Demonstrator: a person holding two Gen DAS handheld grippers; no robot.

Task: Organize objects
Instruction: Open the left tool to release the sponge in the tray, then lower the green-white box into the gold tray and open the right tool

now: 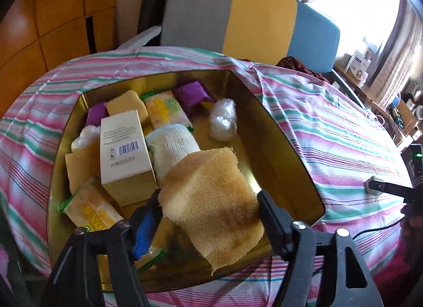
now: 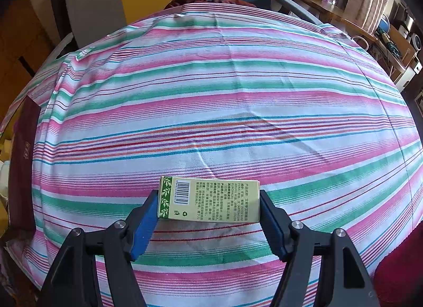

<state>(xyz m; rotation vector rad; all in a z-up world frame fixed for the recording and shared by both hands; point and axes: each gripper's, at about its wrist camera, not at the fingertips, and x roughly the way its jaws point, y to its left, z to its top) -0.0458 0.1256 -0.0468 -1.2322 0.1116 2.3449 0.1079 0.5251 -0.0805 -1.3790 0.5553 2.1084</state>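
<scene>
In the left wrist view my left gripper (image 1: 208, 195) is shut on a tan sponge (image 1: 211, 201) and holds it over the near right part of a gold tin box (image 1: 290, 148). The tin holds a cream carton (image 1: 124, 156), a white rolled cloth (image 1: 171, 148), purple packets (image 1: 193, 95), yellow snack packets (image 1: 166, 108) and a clear plastic bag (image 1: 223, 120). In the right wrist view my right gripper (image 2: 208, 198) is shut on a small green box (image 2: 208, 199) with a barcode, lying on its side at the striped cloth (image 2: 211, 95).
The table is covered by a pink, green and white striped cloth (image 1: 330, 121). A grey, yellow and blue chair (image 1: 238, 16) stands behind it. A dark red lid (image 2: 22, 161) lies at the cloth's left edge. Shelves with clutter (image 2: 383, 29) stand at the right.
</scene>
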